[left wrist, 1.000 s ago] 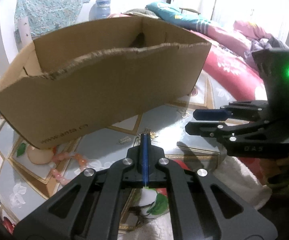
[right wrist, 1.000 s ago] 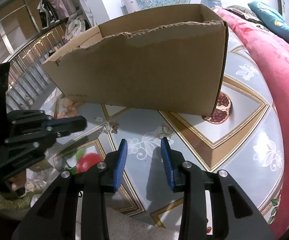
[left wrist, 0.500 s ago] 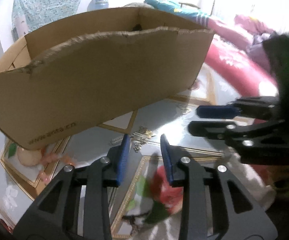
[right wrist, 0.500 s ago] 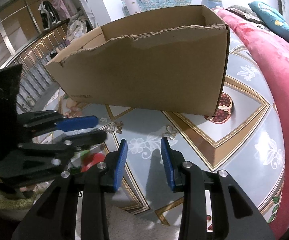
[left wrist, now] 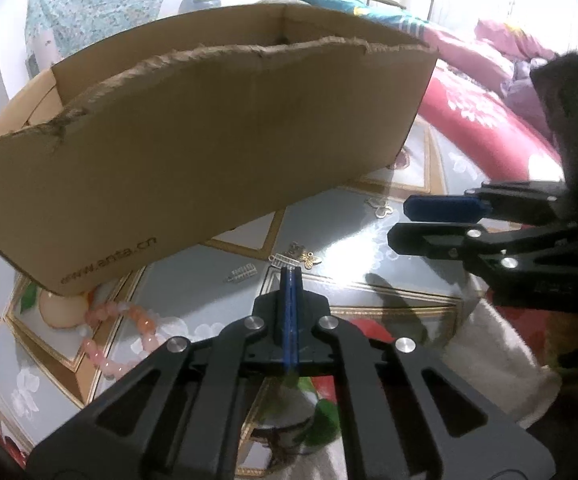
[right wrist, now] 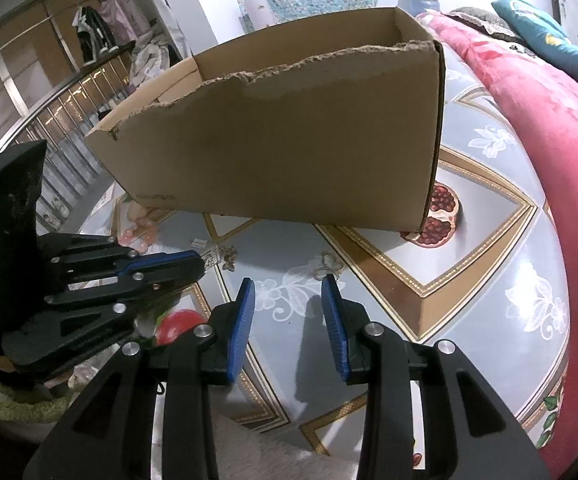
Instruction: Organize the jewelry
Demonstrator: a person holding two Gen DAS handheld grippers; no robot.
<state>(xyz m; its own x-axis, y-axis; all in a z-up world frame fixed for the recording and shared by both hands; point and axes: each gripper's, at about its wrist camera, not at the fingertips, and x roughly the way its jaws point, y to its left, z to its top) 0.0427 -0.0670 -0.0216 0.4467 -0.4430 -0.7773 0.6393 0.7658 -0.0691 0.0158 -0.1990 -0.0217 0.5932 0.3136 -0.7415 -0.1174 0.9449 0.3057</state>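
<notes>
A torn cardboard box (left wrist: 209,152) stands on the patterned table; it also shows in the right wrist view (right wrist: 289,140). My left gripper (left wrist: 290,272) is shut, its tips at a small silver rhinestone piece (left wrist: 285,260) beside a gold butterfly charm (left wrist: 309,259). Whether it grips the piece is unclear. In the right wrist view the left gripper (right wrist: 199,260) touches the silver piece (right wrist: 213,255). My right gripper (right wrist: 289,292) is open and empty above the table. A gold butterfly outline charm (right wrist: 330,262) lies just beyond it.
A second silver piece (left wrist: 243,273) and a pink bead bracelet (left wrist: 129,332) lie near the box's left front corner. A red floral quilt (right wrist: 549,120) borders the table on the right. A white furry cloth (left wrist: 497,360) covers the near edge.
My left gripper was shut, opened half a second ago, and has shut again at the silver piece. The right gripper stayed open and hardly moved.
</notes>
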